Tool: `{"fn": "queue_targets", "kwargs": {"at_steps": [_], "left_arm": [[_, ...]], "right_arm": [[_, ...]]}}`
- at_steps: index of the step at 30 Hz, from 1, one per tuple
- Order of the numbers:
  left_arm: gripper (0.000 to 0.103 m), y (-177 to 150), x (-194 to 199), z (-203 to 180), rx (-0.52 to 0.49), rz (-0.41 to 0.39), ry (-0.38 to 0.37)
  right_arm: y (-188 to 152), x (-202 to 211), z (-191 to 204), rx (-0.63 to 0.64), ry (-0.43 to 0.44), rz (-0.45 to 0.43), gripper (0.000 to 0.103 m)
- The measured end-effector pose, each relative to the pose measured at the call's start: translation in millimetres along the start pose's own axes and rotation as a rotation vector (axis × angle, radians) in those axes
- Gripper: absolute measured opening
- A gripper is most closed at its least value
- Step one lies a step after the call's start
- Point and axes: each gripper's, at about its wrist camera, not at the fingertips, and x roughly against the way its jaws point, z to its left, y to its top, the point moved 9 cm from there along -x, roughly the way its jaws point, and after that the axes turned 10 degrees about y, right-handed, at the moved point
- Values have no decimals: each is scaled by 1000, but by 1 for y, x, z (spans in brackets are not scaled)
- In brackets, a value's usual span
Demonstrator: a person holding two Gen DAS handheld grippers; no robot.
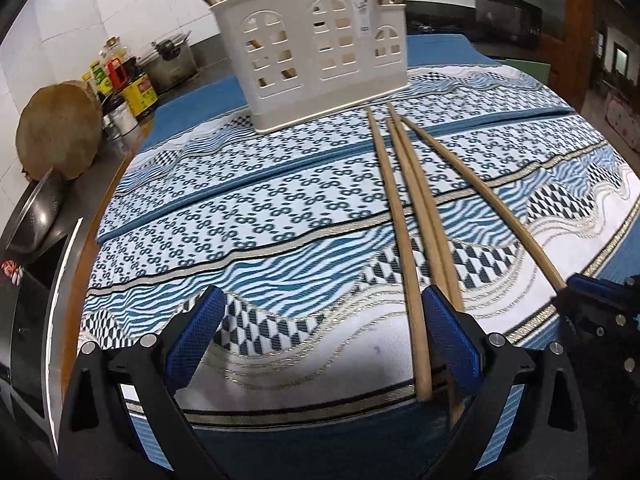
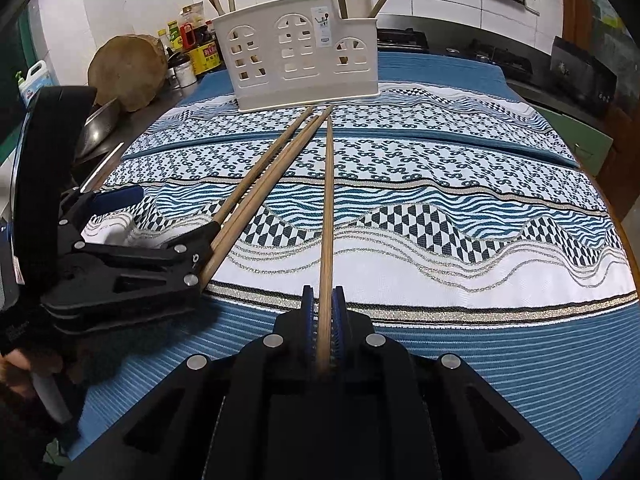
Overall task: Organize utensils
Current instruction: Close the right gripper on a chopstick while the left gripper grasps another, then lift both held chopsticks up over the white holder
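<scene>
Clamped between the right gripper [image 2: 323, 312] at lower centre, one chopstick [image 2: 328, 208] points toward the cream holder [image 2: 300, 76] at top centre, probably lined up for insertion. Left gripper [image 1: 320, 328] spreads wide at the bottom, three loose chopsticks [image 1: 404, 216] lying by its right finger.

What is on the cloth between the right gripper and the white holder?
In the right wrist view, only the chopstick held by the right gripper spans the patterned cloth toward the white holder.

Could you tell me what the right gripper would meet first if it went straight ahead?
Probably the white holder: the right gripper, shut on one chopstick, points at it, cloth between.
</scene>
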Motion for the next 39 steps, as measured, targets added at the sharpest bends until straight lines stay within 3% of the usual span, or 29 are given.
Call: {"fn": "queue_targets", "kwargs": {"at_steps": [8,19,27,31,36,38,39], "left_arm": [[59,-1,-2,15,56,3,-41],[31,0,10,-1,48,-52,-187],[29,-3,6,-10,50,-19,-278],[28,-2,6,-14,-4,-22,-253],[19,0,5,-12,-2,-18,-226],[7,0,6,-12,-6,-18,-207],[6,0,7,-10,-5,-16,-202]], "right_arm": [[0,0,-1,7,-7,-4,10],[1,-3,0,35,-23,-2,10],[3,-5,-1,40,-23,0,10],[4,-5,-2,42,-27,-4,9],[5,-3,-3,33,-17,-9,7],[6,-1,-4,33,-15,-13,7],[6,1,-3,30,-11,-18,7]]}}
